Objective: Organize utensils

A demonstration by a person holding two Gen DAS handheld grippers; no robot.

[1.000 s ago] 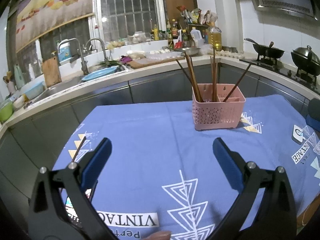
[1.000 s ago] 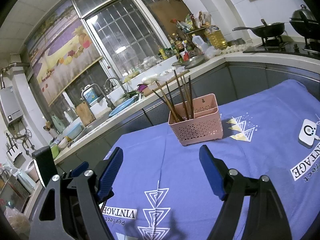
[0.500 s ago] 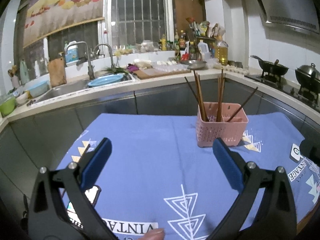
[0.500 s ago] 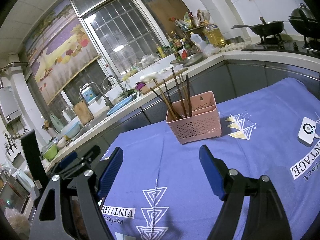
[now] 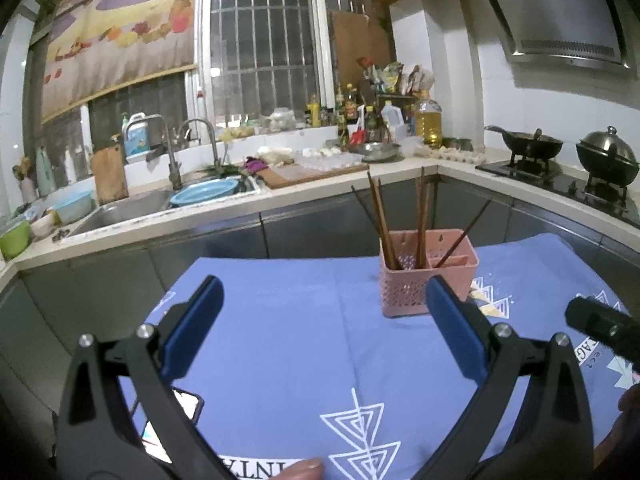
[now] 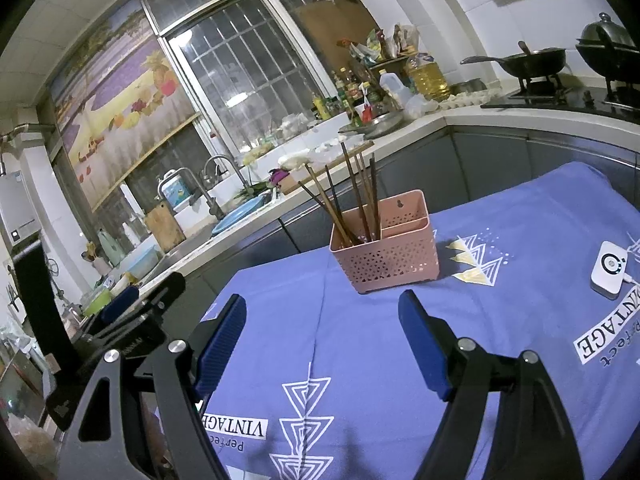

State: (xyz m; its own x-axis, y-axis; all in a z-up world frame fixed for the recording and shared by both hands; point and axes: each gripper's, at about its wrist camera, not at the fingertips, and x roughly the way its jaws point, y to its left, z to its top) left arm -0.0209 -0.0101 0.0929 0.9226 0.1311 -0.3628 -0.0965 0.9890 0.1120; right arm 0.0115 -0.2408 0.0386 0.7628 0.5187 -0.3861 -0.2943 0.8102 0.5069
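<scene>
Standing on the blue-clothed counter (image 5: 280,340), one pink basket (image 5: 424,280) holds about six brown chopsticks (image 5: 384,220) leaning in its left compartment. Left hand-held gripper (image 5: 322,308) and right hand-held gripper (image 6: 322,320) both hover near, jaws wide, gripping nothing. One white device (image 6: 610,268) lies far right.

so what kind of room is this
A home kitchen, by the look of it. A sink with a faucet sits under a barred window, a wok stands on the gas stove below a range hood, and oil and sauce bottles crowd the counter.
</scene>
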